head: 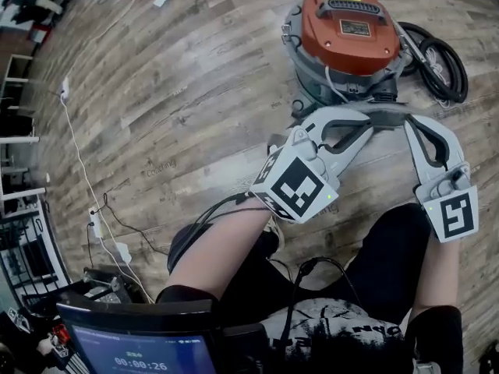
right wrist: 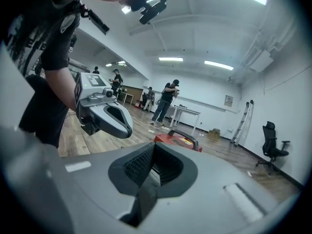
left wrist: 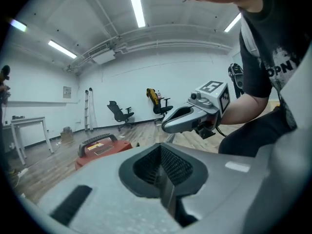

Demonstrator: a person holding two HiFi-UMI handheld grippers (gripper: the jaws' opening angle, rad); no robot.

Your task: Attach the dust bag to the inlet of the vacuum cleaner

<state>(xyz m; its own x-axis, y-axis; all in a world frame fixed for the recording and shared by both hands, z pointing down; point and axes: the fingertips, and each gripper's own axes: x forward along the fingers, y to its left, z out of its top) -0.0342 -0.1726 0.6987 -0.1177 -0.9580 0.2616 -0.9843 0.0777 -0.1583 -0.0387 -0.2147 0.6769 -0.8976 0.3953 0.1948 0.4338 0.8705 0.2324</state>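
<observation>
Closest to the lens is a dark device with a blue-lit screen (head: 140, 355), sitting right at the bottom edge of the head view. The person's bare forearms are reaching out past it. Each hand is holding a grey-and-white gripper with a black-and-white marker cube on it.

The left tongs (head: 373, 121) are sitting fully closed. In the left gripper view, the left tongs (left wrist: 165, 191) are showing their dark ribbed pads pressed together with nothing between them. The right tongs (head: 408, 123) are closed and empty too, and it's the same story for the right tongs (right wrist: 145, 191) in their own view. The two tips are pointing in toward each other, very close together, but I can't tell if they're touching.

Just beyond them, the vacuum cleaner (head: 347, 29), a round grey drum with an orange-red lid and a black handle, is standing upright on the brown wood-plank floor (head: 195, 92), near the top edge of the head view. A black coiled hose (head: 440, 62) is lying just beside the drum, on its right in that view. A thin white cable (head: 78, 158) is trailing across the floor well off to the left.
</observation>
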